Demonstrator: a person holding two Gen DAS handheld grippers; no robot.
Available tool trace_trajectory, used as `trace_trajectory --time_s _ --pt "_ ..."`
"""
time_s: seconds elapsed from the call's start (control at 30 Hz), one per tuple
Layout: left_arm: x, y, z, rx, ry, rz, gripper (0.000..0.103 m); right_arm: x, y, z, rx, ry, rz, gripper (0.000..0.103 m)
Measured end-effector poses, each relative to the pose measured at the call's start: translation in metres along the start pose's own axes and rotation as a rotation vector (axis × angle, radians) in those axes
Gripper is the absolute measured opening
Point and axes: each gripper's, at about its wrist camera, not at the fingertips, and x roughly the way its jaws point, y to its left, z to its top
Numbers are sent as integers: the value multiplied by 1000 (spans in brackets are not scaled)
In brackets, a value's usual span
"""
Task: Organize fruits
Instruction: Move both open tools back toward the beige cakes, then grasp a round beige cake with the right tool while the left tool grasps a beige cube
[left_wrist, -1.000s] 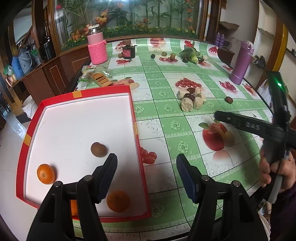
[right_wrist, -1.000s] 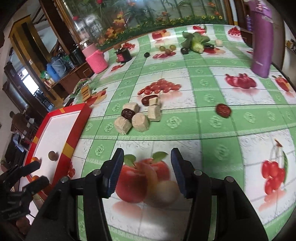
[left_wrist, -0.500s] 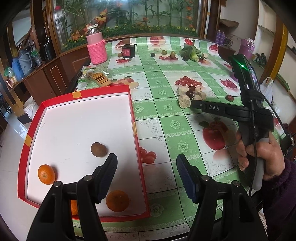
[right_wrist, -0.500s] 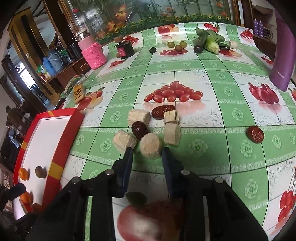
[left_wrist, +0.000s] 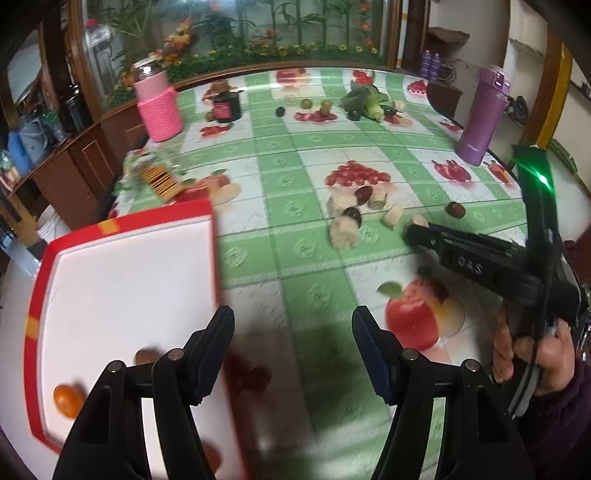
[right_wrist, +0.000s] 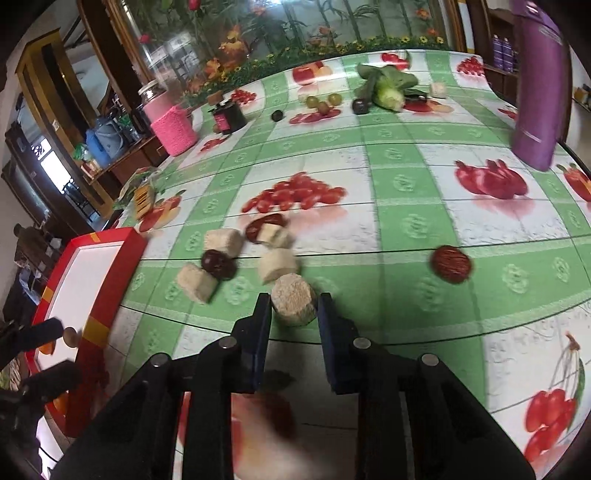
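The right gripper (right_wrist: 293, 308) has its 2 blue-padded jaws narrowed around a tan, round-ended cylindrical chunk (right_wrist: 293, 304); each pad sits against or just beside a flank, and whether it is truly clamped I cannot tell for sure, though it looks gripped. The chunk's flat circular end faces the right wrist camera, so its long axis seems to run away along the fingers, toward the far edge of the green-and-white fruit-print tablecloth (right_wrist: 406, 192). It lies at the near end of a loose cluster of 3 more tan chunks (right_wrist: 195, 282) and dark red dried dates (right_wrist: 218, 264), with a single wrinkled red date (right_wrist: 450, 264) well apart toward the right edge. The red-rimmed white tray (left_wrist: 122, 295) sits at the left edge of the table, holding an orange tangerine (left_wrist: 68, 400) and a small brown fruit (left_wrist: 146, 356) near its front. The left gripper (left_wrist: 293, 349) hangs wide open and empty over the tray's right rim, far nearer the tray than the right one, which in my judgement must carry the chunk leftward across to it.
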Motion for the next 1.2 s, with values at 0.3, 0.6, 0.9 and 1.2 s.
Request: trace_trajectory --time_s 0.3,0.6,0.9,1.2 --pt "42 -25 32 27 35 -23 66 -8 -22 2 26 -3 -19 29" --pt "75 -30 43 12 92 -55 52 -5 -14 3 -13 -14 -38 47" --pt "84 -37 46 34 84 -83 26 -5 -22 4 16 -13 -30 27" --pt "50 -29 27 4 40 -82 26 -14 -19 6 13 -66 -16 27"
